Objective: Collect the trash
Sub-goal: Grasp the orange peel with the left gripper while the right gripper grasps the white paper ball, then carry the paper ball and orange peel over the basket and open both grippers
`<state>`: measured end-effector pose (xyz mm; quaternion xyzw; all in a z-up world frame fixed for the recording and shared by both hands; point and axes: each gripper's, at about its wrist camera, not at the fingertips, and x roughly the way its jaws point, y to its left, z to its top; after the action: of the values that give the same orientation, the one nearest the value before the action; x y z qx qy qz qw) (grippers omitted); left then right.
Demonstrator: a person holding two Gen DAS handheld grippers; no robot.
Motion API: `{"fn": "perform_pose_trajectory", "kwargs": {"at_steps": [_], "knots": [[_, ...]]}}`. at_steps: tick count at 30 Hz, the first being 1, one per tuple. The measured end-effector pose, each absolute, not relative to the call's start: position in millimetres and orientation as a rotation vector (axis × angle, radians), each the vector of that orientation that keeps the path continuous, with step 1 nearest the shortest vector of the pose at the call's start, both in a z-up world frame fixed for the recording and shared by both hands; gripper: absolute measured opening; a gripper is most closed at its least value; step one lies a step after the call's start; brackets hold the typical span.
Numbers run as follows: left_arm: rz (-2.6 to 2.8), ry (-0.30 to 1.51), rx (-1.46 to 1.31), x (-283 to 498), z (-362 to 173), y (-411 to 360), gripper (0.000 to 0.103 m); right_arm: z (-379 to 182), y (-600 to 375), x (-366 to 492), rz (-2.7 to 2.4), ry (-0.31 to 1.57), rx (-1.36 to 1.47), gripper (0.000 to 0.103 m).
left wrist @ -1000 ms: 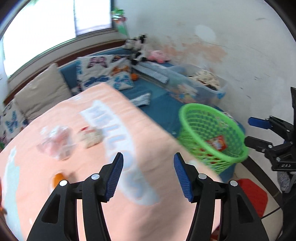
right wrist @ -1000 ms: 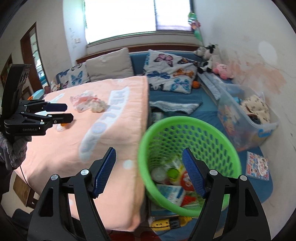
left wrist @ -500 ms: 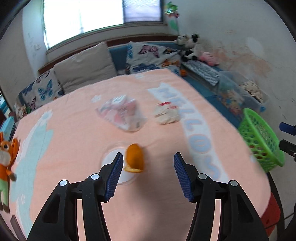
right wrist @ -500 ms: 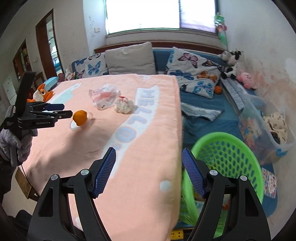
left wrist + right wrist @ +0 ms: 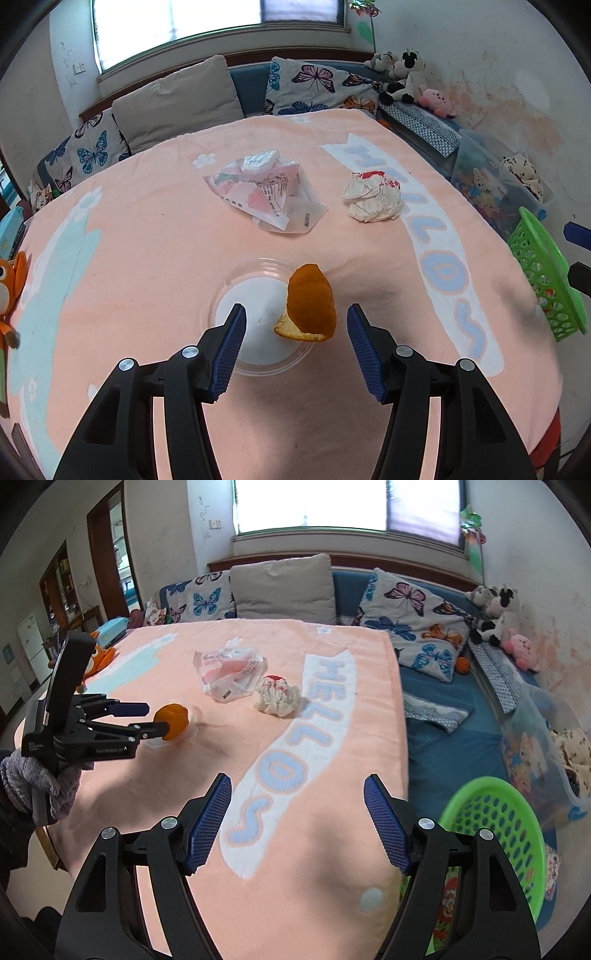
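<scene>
Orange peel on clear plastic lid, between spread pads of left tool, untouched | right tool wide, empty, over tabletop | crumpled paper, plastic bag beyond | green basket partly cut off, contents unclear.

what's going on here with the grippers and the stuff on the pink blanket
A person is clearing trash off the blanket with two hand-held grippers. The left gripper is open, lined up on an orange peel lying on a clear plastic lid. The right gripper is open and empty. A plastic bag and crumpled wrapper remain; the green basket waits alongside.
</scene>
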<state>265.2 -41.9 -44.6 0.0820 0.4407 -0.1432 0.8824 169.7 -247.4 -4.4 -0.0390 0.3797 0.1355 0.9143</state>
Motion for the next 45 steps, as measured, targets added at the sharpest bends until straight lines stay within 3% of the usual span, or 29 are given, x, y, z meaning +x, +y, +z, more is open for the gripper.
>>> {"fn": "perform_pose_trajectory", "kwargs": {"at_steps": [5, 10, 18, 37, 45], "knots": [[-0.298, 0.935, 0.164, 274, -53, -41, 0.049, -13, -235, 192, 0.299, 0.807, -0.080, 0.074], [-0.357, 0.928, 0.144, 274, -51, -41, 0.027, -22, -223, 214, 0.316, 0.823, -0.080, 0.074], [-0.380, 0.927, 0.104, 274, -48, -34, 0.016, -36, -199, 254, 0.342, 0.849, -0.075, 0.074], [-0.407, 0.876, -0.007, 268, -20, 6, 0.014, -75, -192, 340, 0.273, 0.914, 0.085, 0.074], [-0.414, 0.879, -0.002, 268, -21, 5, 0.014, -82, -187, 348, 0.273, 0.937, 0.062, 0.056]]}}
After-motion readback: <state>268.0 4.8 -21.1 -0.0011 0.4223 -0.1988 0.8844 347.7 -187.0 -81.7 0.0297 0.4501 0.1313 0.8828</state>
